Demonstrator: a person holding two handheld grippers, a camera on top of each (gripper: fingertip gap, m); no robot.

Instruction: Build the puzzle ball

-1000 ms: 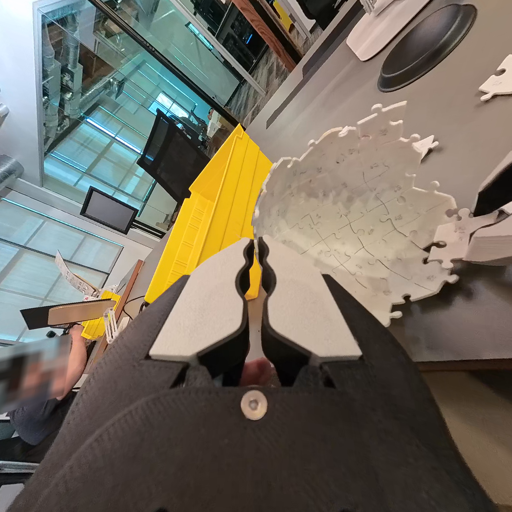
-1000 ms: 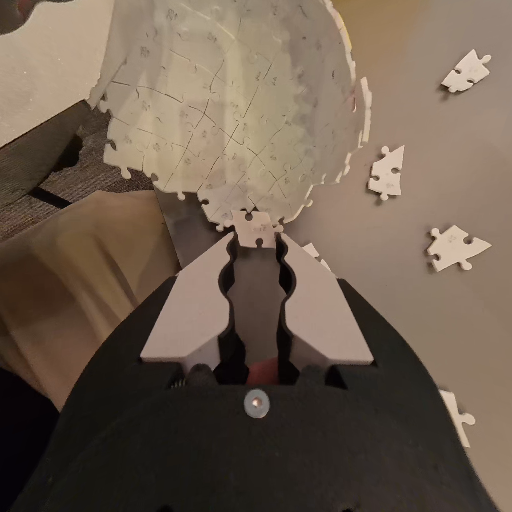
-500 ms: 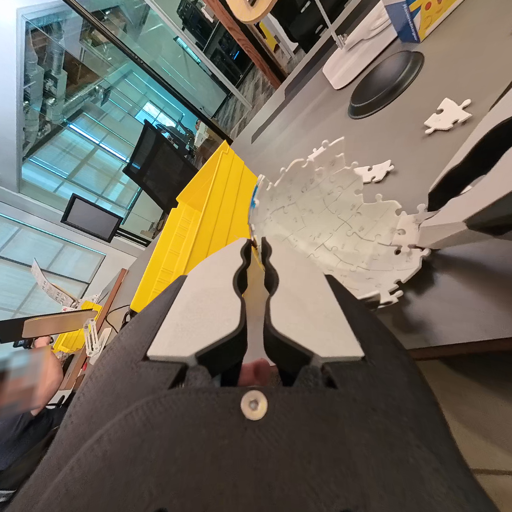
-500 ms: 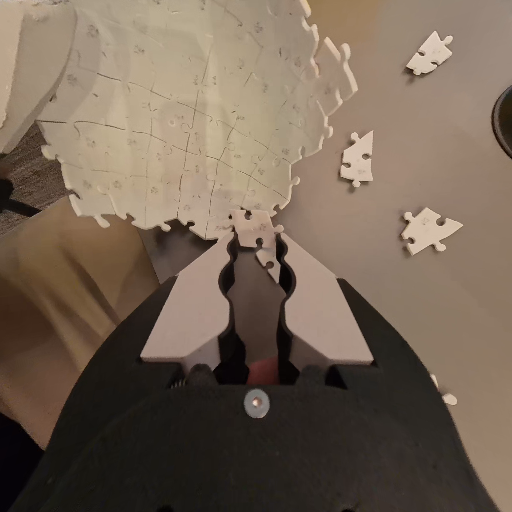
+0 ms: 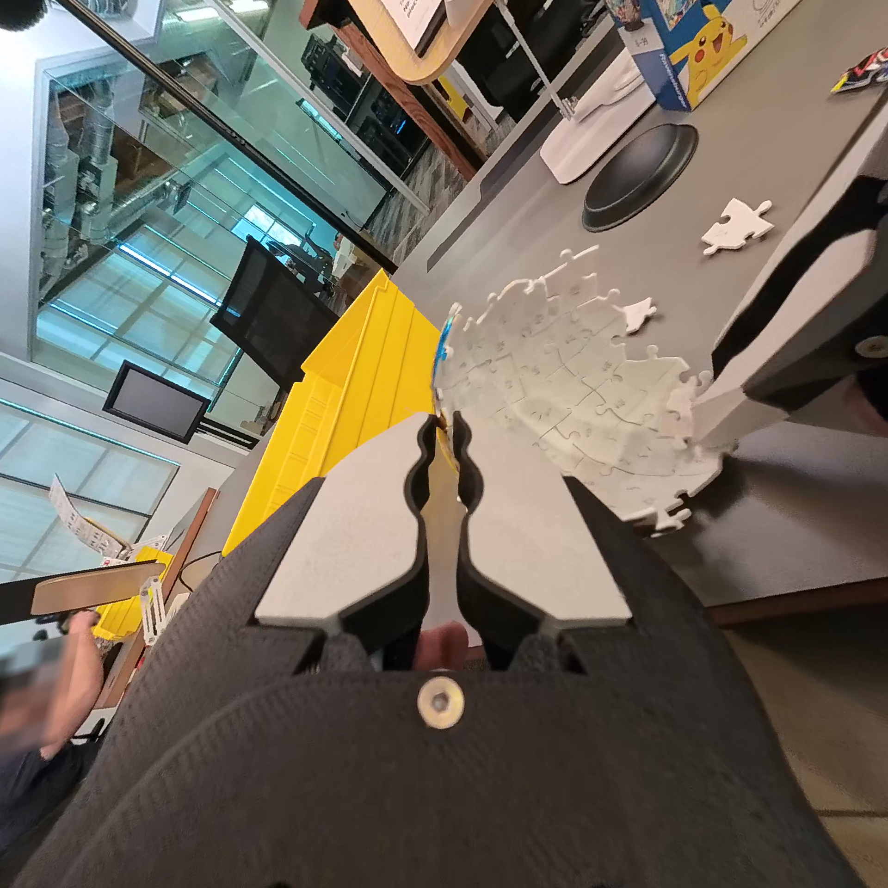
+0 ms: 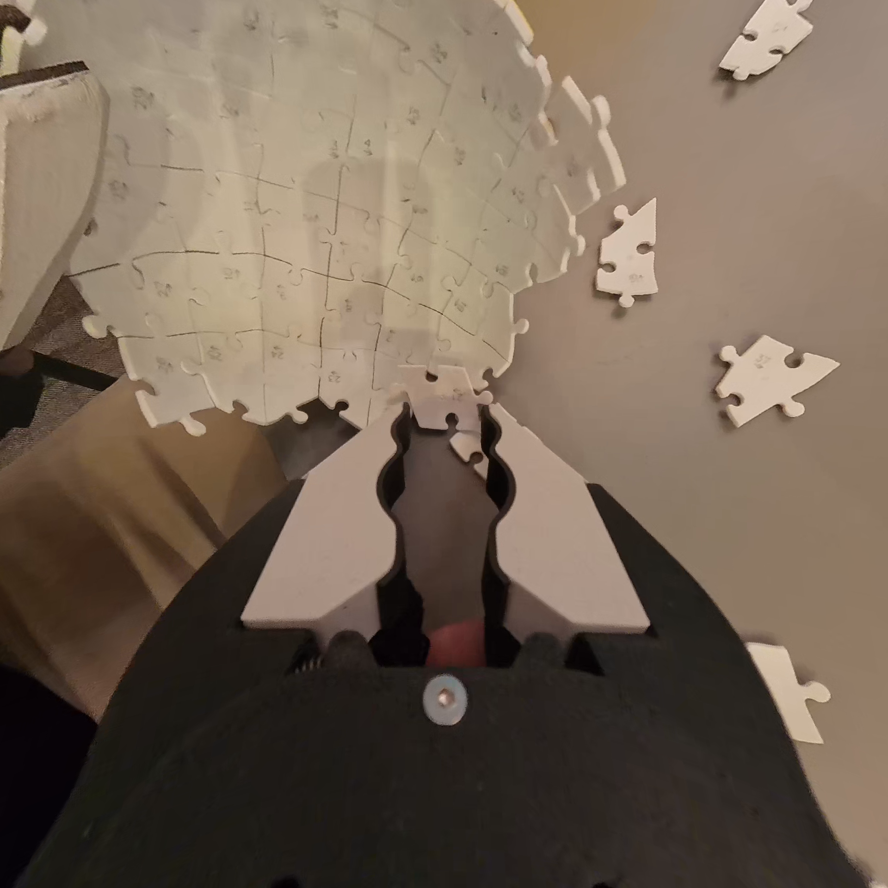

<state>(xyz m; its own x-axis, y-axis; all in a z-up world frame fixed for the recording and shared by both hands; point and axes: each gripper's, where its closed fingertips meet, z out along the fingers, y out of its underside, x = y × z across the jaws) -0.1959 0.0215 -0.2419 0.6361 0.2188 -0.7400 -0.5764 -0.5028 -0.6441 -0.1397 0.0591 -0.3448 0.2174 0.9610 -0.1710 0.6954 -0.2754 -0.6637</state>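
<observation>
My left tongs (image 5: 444,423) were nearly closed, pinching the rim of the half-built puzzle ball (image 5: 567,403), a curved white shell w/ its hollow side facing me, propped at the near edge of the grey table (image 5: 793,519). A thin strip of blue and yellow showed on the shell's outer face right at my tips. Behind it stood a yellow bin (image 5: 355,408), just beside the shell.

My right tongs (image 6: 444,413) were part open, gripping a single white puzzle piece (image 6: 444,401) by its sides, approx. at the fingertips. That piece was pressed against the lower rim of the shell (image 6: 307,202), overlapping the edge; couldn't tell if its tabs were seated. In the left wrist view the right tongs (image 5: 696,423) met the shell's rim on the side opposite my left grip.

Loose pieces lay face down on the table to the right of the shell: one just beside the rim (image 6: 627,257), one farther out (image 6: 769,379), one near the top corner (image 6: 766,41), one by the tongs' body (image 6: 781,692), and one partly hidden under my right tips (image 6: 463,444).

Further back on the table: a black round dish (image 5: 639,178), a white stand base (image 5: 591,129) and a blue-and-yellow box (image 5: 687,57). A person sat far off at left, blurred.
</observation>
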